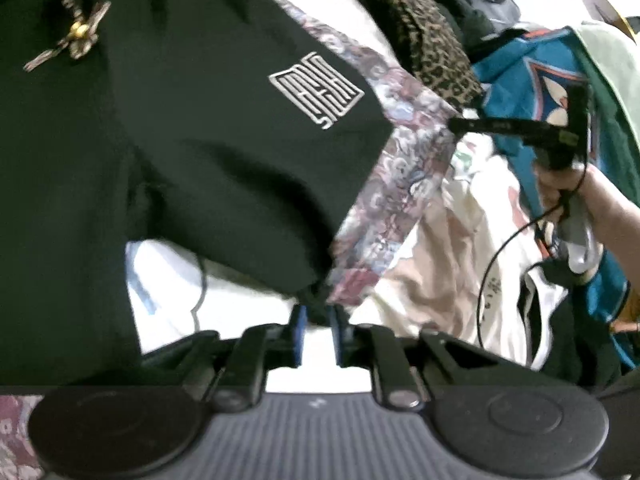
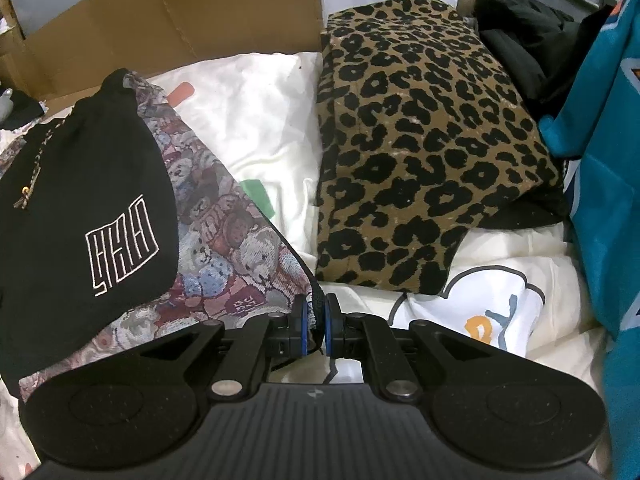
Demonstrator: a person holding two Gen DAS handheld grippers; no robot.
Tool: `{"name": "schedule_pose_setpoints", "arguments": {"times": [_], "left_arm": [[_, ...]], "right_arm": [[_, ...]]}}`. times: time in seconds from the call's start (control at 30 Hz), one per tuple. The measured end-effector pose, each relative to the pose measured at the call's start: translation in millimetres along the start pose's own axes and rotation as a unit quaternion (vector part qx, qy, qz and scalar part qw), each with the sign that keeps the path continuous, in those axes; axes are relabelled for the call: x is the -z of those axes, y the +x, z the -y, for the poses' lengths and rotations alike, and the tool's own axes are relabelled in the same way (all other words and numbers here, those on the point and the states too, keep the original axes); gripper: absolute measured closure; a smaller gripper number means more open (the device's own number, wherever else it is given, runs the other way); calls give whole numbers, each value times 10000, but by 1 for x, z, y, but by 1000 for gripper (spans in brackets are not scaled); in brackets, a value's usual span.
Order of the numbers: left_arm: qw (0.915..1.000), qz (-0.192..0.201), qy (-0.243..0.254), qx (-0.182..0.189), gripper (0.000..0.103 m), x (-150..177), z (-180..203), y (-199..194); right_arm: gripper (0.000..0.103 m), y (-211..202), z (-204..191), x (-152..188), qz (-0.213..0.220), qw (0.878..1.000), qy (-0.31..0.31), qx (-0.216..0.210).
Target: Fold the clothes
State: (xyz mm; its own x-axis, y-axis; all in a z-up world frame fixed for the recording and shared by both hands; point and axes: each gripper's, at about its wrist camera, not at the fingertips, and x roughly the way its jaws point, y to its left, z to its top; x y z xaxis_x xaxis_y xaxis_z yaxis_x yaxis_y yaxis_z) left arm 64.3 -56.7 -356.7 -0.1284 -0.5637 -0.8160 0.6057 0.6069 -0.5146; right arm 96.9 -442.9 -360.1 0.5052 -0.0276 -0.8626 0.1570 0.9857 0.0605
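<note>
Nearest in the left wrist view, the left gripper point(image 1: 318, 330) has its blue-padded fingers point(image 1: 299, 330) clenched on a dark hem corner of the black garment point(image 1: 180, 140). In the right wrist view, the right gripper point(image 2: 316, 330) is likewise pinched tight on a dark edge beside the teddy-bear print fabric point(image 2: 224, 256), which shows as the garment's patterned other face or lining. The garment hangs lifted between the two grips over a heap of white clothes point(image 2: 256, 120), its white embroidered logo point(image 2: 120, 240) facing up.

Its long axis seems to run from the gripped hem away toward the far left, where a zip pull point(image 1: 76, 32) sits near the neck end.

Judged from this, the fold goes best with both corners kept level and taut, so the fabric lays down flat without bunching.

Farther right lie a folded leopard-print piece point(image 2: 420, 160), then a teal jersey point(image 2: 608, 160); a cardboard box point(image 2: 180, 12) stands farthest back
</note>
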Motion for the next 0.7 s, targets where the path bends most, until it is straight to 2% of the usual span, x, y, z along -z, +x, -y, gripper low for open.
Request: {"name": "schedule_pose_setpoints", "arguments": {"times": [0.1, 0.23, 0.33, 0.4, 0.5, 0.7], "left_arm": [[10000, -45, -10, -13, 60, 1, -3, 3], [9998, -144, -164, 45, 61, 1, -8, 16], [9989, -251, -360, 188, 70, -2, -10, 30], [9982, -269, -480, 231, 100, -3, -11, 35], [9979, -312, -483, 305, 98, -3, -6, 34], [9955, -464, -302, 769, 99, 13, 16, 28]], "right_arm": [[97, 3, -1, 0, -34, 10000, -42, 37], [97, 6, -2, 1, -74, 9999, -50, 55], [97, 7, -2, 3, -85, 9999, -64, 56], [97, 7, -2, 4, -76, 9999, -58, 49], [97, 7, -1, 4, -61, 10000, -49, 37], [97, 4, 1, 0, -5, 10000, -79, 25]]}}
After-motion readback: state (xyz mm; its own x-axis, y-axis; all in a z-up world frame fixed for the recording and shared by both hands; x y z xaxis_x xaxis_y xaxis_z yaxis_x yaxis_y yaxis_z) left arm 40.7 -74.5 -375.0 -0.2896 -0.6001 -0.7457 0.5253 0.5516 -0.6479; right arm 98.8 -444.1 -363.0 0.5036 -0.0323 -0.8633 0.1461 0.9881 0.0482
